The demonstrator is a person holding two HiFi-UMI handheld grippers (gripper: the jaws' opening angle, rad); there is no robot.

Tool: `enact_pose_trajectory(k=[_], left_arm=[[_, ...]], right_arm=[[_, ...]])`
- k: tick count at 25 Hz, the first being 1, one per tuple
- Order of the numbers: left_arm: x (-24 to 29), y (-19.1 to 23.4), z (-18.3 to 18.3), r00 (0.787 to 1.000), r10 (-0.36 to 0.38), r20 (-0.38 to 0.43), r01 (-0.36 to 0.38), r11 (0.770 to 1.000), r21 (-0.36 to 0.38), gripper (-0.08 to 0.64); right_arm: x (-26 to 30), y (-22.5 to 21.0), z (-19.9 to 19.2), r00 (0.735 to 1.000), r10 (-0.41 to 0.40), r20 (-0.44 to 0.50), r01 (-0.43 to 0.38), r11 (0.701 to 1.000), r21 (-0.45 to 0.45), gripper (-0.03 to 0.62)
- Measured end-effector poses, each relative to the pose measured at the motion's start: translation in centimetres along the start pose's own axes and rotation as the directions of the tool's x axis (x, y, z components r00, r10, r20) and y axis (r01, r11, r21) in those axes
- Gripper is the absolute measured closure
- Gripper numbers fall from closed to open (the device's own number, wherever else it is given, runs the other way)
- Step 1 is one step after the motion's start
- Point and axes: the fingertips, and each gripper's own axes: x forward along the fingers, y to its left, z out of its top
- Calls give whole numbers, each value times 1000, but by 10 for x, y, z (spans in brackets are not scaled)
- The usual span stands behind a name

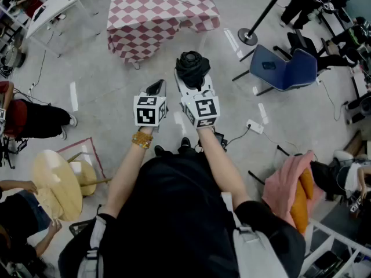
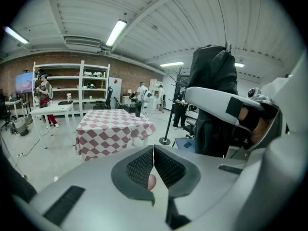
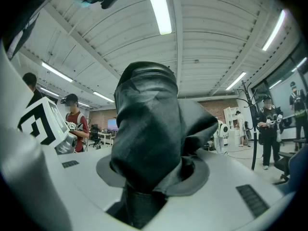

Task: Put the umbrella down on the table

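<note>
A folded black umbrella [image 1: 193, 67] stands upright between the white jaws of my right gripper [image 1: 194, 86], which is shut on it. In the right gripper view the umbrella's [image 3: 151, 129] dark fabric fills the middle and hides the pads. My left gripper [image 1: 155, 89] hangs just to the left of it, apart from the umbrella, its black pads [image 2: 144, 165] pressed together with nothing held. From the left gripper view the umbrella [image 2: 211, 76] rises at the right. The table with the red-and-white checked cloth [image 1: 156, 16] stands a few steps ahead, also seen as the checked table [image 2: 113, 126].
A blue chair [image 1: 287, 68] and a stanchion post [image 1: 249, 36] stand to the right of the table. A white desk [image 1: 55, 4] is at the far left. A round wooden stool [image 1: 55, 184], a pink cloth [image 1: 287, 184] and seated people flank me. Cables cross the floor.
</note>
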Motion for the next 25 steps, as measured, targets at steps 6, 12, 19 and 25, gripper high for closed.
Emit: enact_pose_trajectory(k=[6,12,19,25], left_arm=[[-11,30,1,1000,-4,16,4,1000,4,545],[-29,57,1,999,-22,24,22,1000,-6,545],[-43,87,8,999,-38,39,38,999,-1,545],[-38,96,17,998,-46,52,46,999,1,545]], right_arm=[[27,35,-12,997,68,-21,-67,997,27,397],[49,63,-15,996,75,-56,-74,997,21,396],[74,90,-18,994,74,-74,-73,997,14,396],[89,88,-15,996,70,-62,-68,997,47,396]])
